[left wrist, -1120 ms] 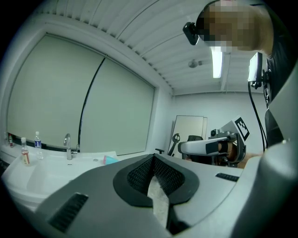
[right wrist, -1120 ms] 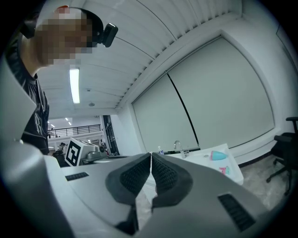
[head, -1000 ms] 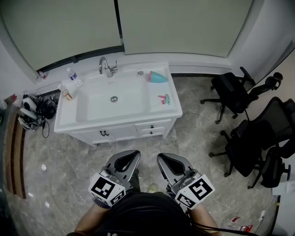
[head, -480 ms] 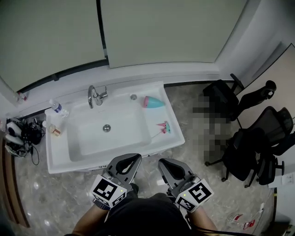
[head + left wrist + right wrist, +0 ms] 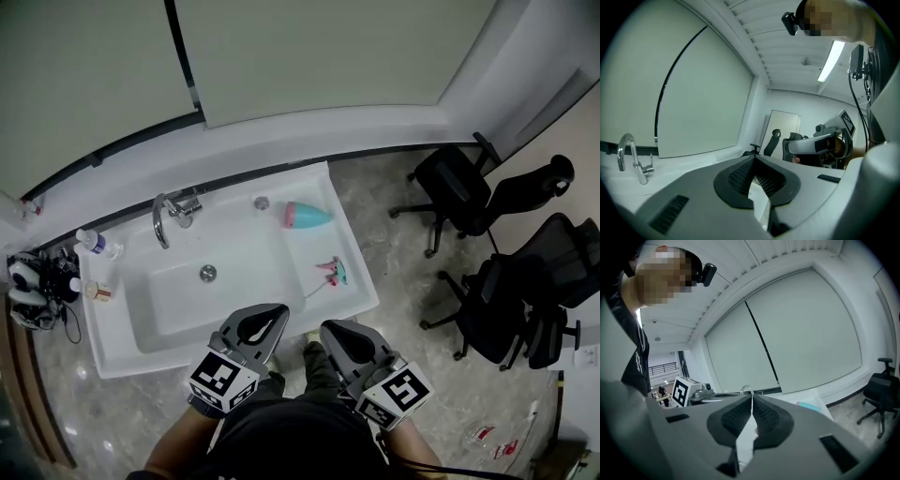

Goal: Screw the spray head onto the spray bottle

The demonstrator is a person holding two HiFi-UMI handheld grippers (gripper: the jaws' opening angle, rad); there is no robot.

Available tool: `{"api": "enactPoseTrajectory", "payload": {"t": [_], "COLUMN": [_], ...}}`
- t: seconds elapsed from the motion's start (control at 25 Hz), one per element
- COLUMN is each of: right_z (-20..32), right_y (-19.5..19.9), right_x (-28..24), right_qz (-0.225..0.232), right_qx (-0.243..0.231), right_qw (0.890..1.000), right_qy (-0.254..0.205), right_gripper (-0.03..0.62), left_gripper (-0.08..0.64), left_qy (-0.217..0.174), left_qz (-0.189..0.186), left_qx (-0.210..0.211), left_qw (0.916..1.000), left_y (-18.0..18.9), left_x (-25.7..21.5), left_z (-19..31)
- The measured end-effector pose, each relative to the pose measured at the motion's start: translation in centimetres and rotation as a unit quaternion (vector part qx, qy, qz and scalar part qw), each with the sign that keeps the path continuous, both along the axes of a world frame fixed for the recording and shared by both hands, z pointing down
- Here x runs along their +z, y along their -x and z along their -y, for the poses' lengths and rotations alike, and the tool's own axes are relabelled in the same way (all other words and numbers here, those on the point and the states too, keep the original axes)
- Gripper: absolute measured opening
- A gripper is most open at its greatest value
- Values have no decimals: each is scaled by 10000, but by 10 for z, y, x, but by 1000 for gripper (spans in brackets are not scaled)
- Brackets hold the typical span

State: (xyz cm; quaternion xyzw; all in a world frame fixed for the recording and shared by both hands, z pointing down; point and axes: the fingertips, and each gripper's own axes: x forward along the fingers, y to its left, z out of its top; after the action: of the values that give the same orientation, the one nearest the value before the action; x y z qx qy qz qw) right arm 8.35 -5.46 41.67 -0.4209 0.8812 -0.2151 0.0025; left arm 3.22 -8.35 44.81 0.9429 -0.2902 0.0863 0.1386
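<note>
Steep downward look at a white sink tabletop [image 5: 314, 246] against a pale wall. A teal spray bottle [image 5: 307, 215] lies on its side on the ledge right of the basin. The spray head [image 5: 333, 272] lies apart from it, nearer the front edge (pink and teal, thin tube trailing). A chrome faucet [image 5: 167, 214] stands back left. Left tongs [image 5: 279, 310] and right tongs [image 5: 325, 328] sit side by side below. Black office chairs [image 5: 469, 192] stand right.
</note>
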Motion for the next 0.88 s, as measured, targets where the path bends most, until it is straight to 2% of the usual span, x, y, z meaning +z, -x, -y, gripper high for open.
{"api": "enactPoseTrajectory", "payload": {"t": [0.16,0.28,0.36,0.52,0.6,0.72,0.88], "right_z": [40,67,78,93,100,110,122], "right_y": [-30,-53,-68,-97,-106,-116,-126], "right_x": [21,44,65,108,123,142,174], "right_qz": [-259,-287,-257,-131,-57,-27,-204], "right_qx": [-220,-341,-408,-401,-381,-359,-294], "right_qw": [9991,9978,9963,9928,9911,9890,9852], "right_qy": [241,485,707,1118,1276,1432,1679], "right_gripper": [2,2,2,2,2,2,2], "left_gripper": [5,6,24,127,146,198,239], "left_qy": [85,99,62,-62,-139,-248,-527], "left_qz": [320,975,1428,2261,2724,3448,4366], "left_qx": [-27,124,257,521,671,930,1433], "left_qw": [9994,9951,9894,9727,9597,9337,8866], "left_y": [-25,-42,-56,-84,-93,-97,-100], "left_x": [22,57,85,135,160,194,231], "left_z": [43,87,120,186,216,250,280]}}
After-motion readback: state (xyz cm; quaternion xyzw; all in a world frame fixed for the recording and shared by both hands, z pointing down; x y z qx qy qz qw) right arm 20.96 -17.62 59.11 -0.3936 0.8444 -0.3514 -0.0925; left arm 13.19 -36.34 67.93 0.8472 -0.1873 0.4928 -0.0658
